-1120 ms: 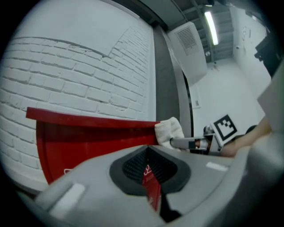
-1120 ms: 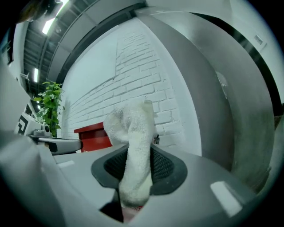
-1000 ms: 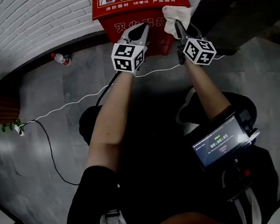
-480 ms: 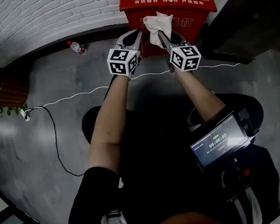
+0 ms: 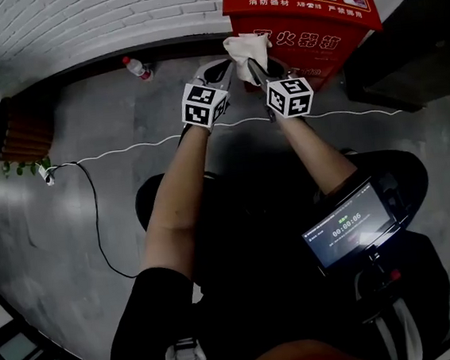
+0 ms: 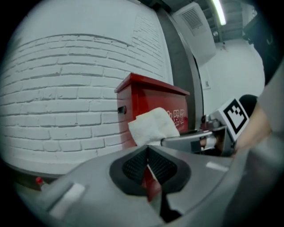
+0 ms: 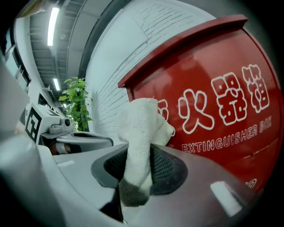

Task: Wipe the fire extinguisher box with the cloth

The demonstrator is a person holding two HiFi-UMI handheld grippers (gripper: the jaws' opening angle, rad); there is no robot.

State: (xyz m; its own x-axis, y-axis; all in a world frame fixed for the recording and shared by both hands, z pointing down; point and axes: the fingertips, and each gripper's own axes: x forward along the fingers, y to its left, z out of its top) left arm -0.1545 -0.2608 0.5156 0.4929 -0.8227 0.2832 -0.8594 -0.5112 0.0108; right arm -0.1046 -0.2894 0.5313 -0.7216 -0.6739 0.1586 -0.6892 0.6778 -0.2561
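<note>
- The red metal fire extinguisher box [image 5: 301, 15] stands at the far edge of the grey floor [image 5: 67, 200], against the white brick wall [image 5: 73, 23]. Its lid is closed, so the contents are not visible.
- The right gripper [image 5: 251, 63] is clenched on the white bunched cloth [image 5: 247, 49]. In the right gripper view the cloth runs down between both pads and stands up past the tips.
- The left gripper [image 5: 225, 70] has its jaws closed together with nothing held. It sits just beside the right gripper, on the side away from the box.
- Key relation: the box's lettered front face lies ahead of the right jaws and off to their right. The cloth is by the front face's left edge. Whether it touches the face cannot be told.
- The right gripper is the nearer one to the box.
- Judgement: the next stroke would need the cloth pressed onto the front and carried rightward across the lettering.
- A clear plastic bottle with a red cap [image 5: 137, 67] lies at the floor's far edge, well left of the box. Its fill cannot be told.
</note>
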